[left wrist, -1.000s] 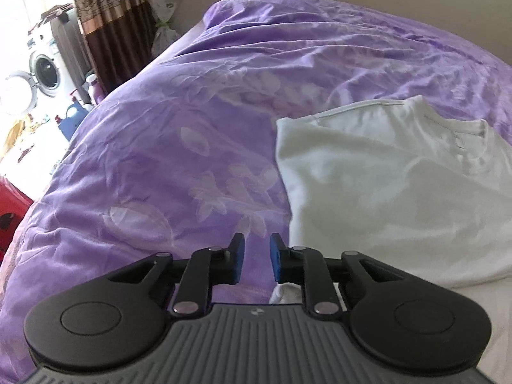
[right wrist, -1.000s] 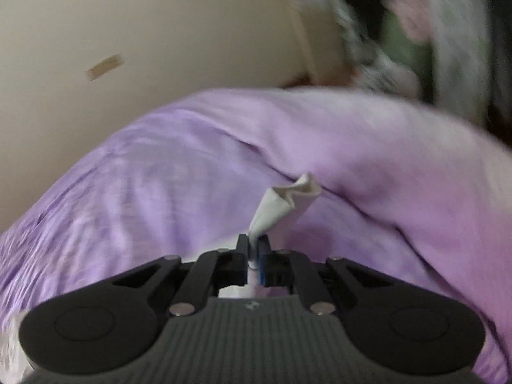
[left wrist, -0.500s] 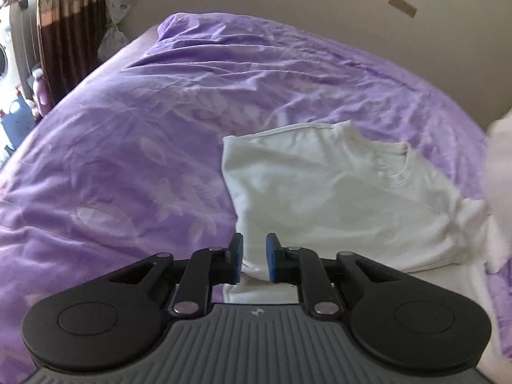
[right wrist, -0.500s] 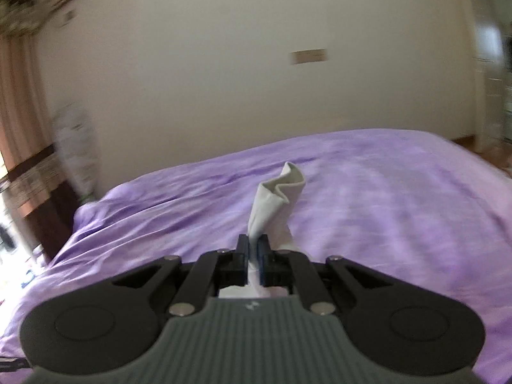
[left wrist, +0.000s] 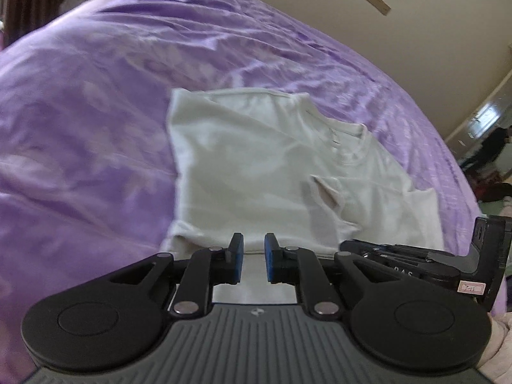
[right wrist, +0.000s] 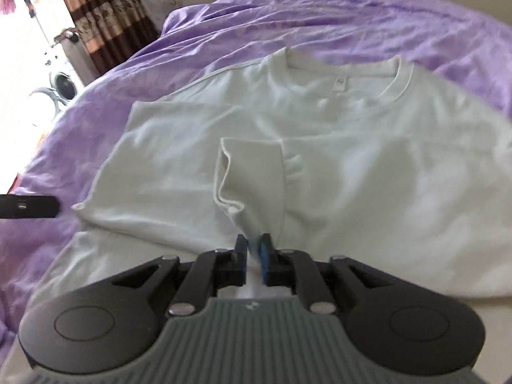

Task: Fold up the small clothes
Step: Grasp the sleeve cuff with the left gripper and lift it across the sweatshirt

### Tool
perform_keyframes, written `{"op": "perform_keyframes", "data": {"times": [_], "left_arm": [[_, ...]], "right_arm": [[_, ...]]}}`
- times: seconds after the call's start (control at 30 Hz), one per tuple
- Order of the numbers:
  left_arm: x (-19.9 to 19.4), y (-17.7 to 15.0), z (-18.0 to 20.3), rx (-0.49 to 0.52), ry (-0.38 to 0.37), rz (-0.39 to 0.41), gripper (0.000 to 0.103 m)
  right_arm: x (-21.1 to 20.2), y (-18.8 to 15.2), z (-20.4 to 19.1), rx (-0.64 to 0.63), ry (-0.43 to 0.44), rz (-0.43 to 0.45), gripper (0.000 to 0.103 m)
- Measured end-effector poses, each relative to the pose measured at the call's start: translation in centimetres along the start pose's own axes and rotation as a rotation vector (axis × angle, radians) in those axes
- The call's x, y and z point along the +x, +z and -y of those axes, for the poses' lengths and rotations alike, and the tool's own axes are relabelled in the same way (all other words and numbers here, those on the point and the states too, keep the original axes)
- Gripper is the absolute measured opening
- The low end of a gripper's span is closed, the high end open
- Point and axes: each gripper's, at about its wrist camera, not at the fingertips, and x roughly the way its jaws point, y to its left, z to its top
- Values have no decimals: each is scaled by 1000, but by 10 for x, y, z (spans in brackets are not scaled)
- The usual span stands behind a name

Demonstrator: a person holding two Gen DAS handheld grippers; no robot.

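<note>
Right jaws opening around a white T-shirt (right wrist: 368, 160) sleeve, left seemingly empty, over purple bedspread (left wrist: 80, 128).

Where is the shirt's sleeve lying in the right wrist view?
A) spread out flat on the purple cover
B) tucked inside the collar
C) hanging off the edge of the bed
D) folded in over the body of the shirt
D: the sleeve lies across the front of the white T-shirt, cuff toward the middle, its near end running between the pads of the right gripper, whose jaws are opening.
</note>
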Motion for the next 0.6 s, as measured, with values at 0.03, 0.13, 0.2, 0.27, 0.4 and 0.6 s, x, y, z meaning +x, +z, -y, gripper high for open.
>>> {"op": "perform_keyframes", "data": {"times": [0.03,0.13,0.2,0.27,0.4,0.6], "left_arm": [[4,2,3,-7,-21,-4,15],[17,7,11,-36,-84,-5,25],[26,11,18,-52,-119,-4,30],[38,16,24,-67,-146,-6,30],[72,25,26,-145,-196,-24,31],[115,25,27,-192,-197,-68,36]], "right_arm": [[-6,-1,2,3,14,-6,16],[-22,3,5,-30,19,15,34],[-37,8,11,-45,-2,36,36],[-49,12,22,-37,-52,43,36],[-63,15,53,-21,-113,50,36],[-62,7,100,29,-136,46,24]]}}
